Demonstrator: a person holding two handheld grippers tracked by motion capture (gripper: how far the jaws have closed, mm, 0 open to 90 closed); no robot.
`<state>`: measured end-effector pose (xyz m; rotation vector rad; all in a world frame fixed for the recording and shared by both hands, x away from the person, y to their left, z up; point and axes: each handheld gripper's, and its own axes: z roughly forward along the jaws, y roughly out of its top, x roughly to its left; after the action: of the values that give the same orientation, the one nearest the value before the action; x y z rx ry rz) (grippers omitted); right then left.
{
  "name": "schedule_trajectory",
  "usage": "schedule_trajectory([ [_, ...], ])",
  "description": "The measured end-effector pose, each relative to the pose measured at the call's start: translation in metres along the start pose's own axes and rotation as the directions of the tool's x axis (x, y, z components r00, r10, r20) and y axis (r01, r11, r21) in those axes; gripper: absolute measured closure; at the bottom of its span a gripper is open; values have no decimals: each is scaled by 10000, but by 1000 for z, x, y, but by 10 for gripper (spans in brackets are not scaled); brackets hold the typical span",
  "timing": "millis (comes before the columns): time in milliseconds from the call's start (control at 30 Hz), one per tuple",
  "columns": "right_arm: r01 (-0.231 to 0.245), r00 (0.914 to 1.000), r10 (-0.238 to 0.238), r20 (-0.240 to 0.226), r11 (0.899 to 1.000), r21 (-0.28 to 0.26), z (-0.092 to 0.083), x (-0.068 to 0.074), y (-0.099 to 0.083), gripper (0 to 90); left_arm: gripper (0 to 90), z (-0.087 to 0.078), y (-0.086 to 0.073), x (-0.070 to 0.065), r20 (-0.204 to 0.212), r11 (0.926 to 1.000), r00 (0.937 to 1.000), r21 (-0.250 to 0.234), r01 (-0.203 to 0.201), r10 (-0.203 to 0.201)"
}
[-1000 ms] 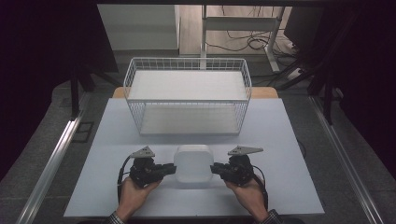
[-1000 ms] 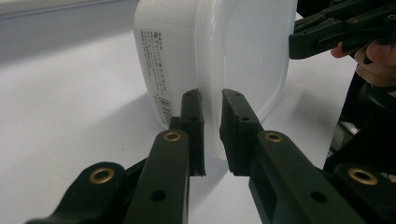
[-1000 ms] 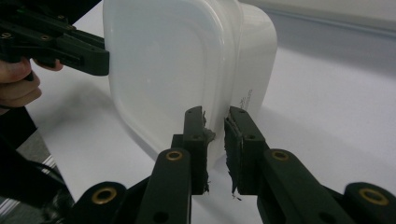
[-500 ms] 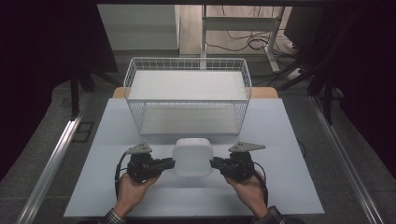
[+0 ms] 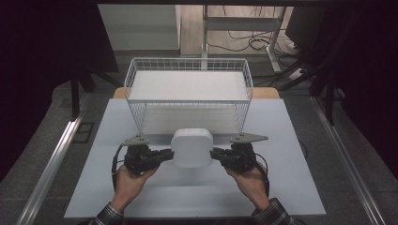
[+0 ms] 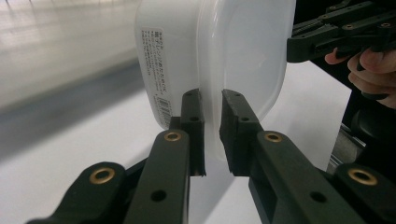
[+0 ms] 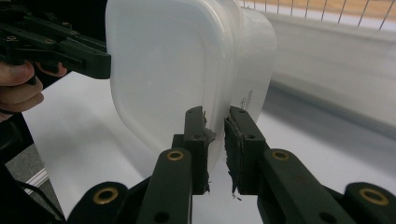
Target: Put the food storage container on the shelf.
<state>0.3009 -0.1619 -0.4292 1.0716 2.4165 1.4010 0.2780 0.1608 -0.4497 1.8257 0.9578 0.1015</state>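
Left gripper (image 5: pixel 165 155) clamps the left rim of the white plastic container (image 5: pixel 191 147); right gripper (image 5: pixel 217 155) clamps the right rim, so the container hangs between them above the bench (image 5: pixel 291 187). Jaws nearly closed on the thin lid edge. Container's label print is too small to read. Just beyond the container stands a wire basket (image 5: pixel 187 93), its front wall partly covered.

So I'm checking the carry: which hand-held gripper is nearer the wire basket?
Neither clearly. The left hand-held gripper and right hand-held gripper clamp opposite edges of the white container, level, just short of the wire basket.
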Motion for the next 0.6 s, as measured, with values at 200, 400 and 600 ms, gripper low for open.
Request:
schedule_trajectory([
  [200, 140, 9999, -140, -3, 9995, -270, -5, -1, 18, 785, 807, -7, 20, -1, -92, 9995, 9997, -225, -236, 234],
  [400, 278, 9996, -276, 54, 9985, -461, -11, -1, 35, 786, 807, -12, 35, -2, -189, 9986, 9992, -396, -356, 349],
  [600, 348, 9994, -346, 41, 9971, -684, -14, -2, 51, 786, 807, -17, 49, 0, -204, 9977, 9993, -588, -338, 327],
])
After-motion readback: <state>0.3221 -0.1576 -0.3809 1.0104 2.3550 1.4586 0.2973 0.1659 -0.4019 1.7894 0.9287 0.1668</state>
